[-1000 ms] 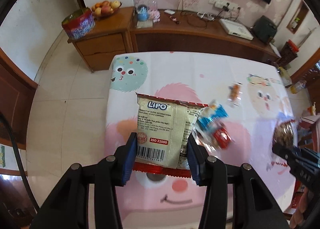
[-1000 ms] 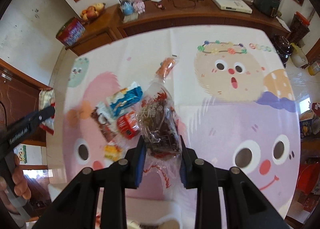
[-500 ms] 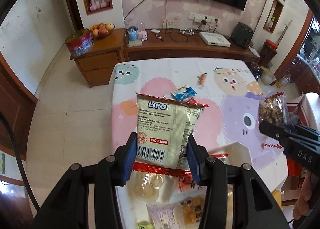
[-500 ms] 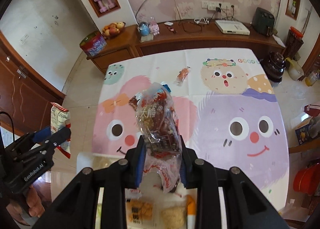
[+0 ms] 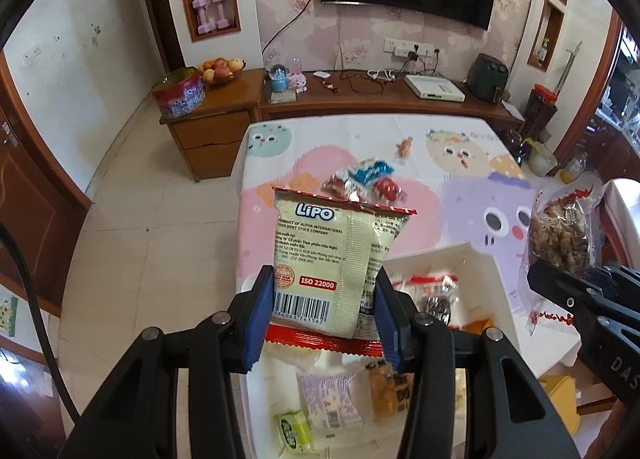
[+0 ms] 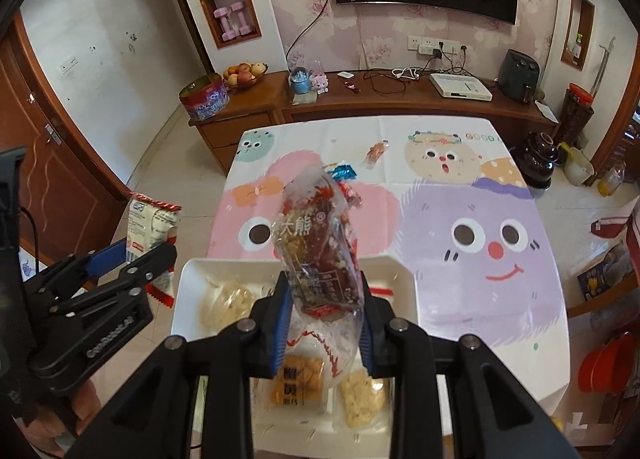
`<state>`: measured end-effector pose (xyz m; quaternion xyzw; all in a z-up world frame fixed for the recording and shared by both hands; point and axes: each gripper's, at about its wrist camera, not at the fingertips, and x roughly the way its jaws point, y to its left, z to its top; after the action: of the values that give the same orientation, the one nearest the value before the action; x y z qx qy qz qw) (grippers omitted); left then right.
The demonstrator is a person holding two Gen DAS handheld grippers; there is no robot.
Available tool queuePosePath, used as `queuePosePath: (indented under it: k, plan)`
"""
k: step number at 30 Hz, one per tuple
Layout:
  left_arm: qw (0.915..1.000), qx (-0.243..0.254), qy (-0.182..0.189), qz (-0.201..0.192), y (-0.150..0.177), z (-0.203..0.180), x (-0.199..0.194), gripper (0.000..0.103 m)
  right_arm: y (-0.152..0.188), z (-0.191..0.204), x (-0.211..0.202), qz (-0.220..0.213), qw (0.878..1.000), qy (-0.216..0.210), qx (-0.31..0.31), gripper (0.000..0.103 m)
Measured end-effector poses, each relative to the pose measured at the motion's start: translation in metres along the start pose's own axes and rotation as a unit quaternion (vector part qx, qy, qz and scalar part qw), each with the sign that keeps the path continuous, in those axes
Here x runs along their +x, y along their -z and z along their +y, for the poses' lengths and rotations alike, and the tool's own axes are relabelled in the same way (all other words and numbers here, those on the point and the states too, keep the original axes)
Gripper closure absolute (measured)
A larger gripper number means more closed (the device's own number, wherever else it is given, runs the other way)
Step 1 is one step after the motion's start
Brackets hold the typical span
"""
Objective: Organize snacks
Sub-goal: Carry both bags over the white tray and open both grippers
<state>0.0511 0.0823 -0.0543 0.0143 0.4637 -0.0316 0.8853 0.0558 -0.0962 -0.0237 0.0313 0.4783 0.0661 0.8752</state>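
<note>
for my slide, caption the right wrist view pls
Right tool holds a clear snack bag above the white tray.

1. The right gripper [image 6: 322, 313] is clamped on a clear bag of brown snacks [image 6: 320, 243]; both blue fingers [image 6: 280, 311] press its lower part, and the bag stands upright between them.
2. Directly below the fingers lies a white tray [image 6: 400, 271] on the counter [image 6: 480, 299].
3. In the tray, an orange packet [image 6: 297, 383] and pale snack packets [image 6: 228, 305] lie beneath and beside the fingers.
4. Left of the fingers, the left gripper [image 6: 132, 259] grips a cream Lipo packet [image 6: 150, 225], off the counter edge.
5. Beyond the fingertips, loose wrapped snacks [image 6: 376, 153] lie on the counter.
</note>
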Motion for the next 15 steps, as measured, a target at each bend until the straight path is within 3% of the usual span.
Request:
queuePosePath:
  k: [15]
  plan:
    - [0.9983,0.035,-0.006,0.047,0.047,-0.024,0.017,0.058,0.058,0.004,0.019,0.044,0.999,0.018,-0.002,0.074]
